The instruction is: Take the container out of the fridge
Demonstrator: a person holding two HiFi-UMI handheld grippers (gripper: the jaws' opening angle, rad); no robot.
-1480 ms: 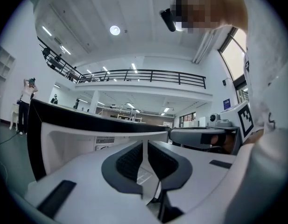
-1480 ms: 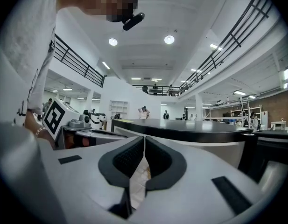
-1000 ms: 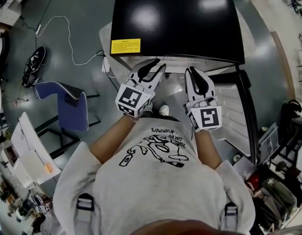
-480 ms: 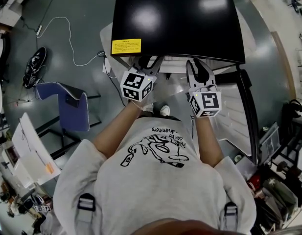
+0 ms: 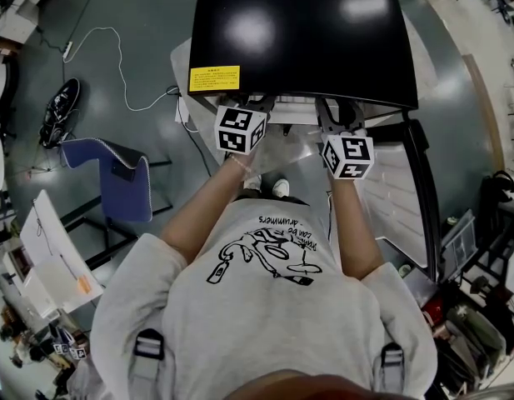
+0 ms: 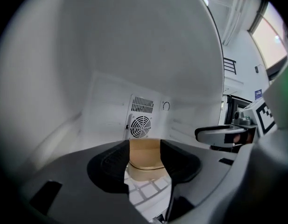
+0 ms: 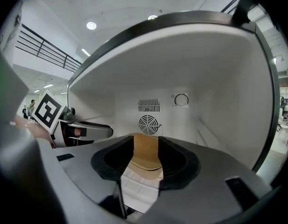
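A tan container (image 6: 144, 150) (image 7: 144, 149) stands on the white wire shelf at the back of the fridge, in front of the round fan (image 6: 141, 125). Both grippers reach into the black fridge (image 5: 298, 32) side by side. The left gripper (image 6: 144, 168) (image 5: 255, 104) is open and its jaws have just been opening. The container shows through the gap farther back, and the pads do not touch it. The right gripper (image 7: 144, 166) (image 5: 340, 112) is open too, its jaws also just opening, with the container beyond them. In the head view the fridge's top hides the fingertips.
The fridge door (image 5: 398, 190) hangs open to the right. White fridge walls close in on both sides of the grippers, and a dial (image 7: 181, 100) sits on the back wall. On the floor to the left are a blue chair (image 5: 115, 173) and a white cable (image 5: 115, 65).
Both grippers have moved forward and down from in front of the person's chest into the fridge opening. Their jaws, narrower before, now stand apart.
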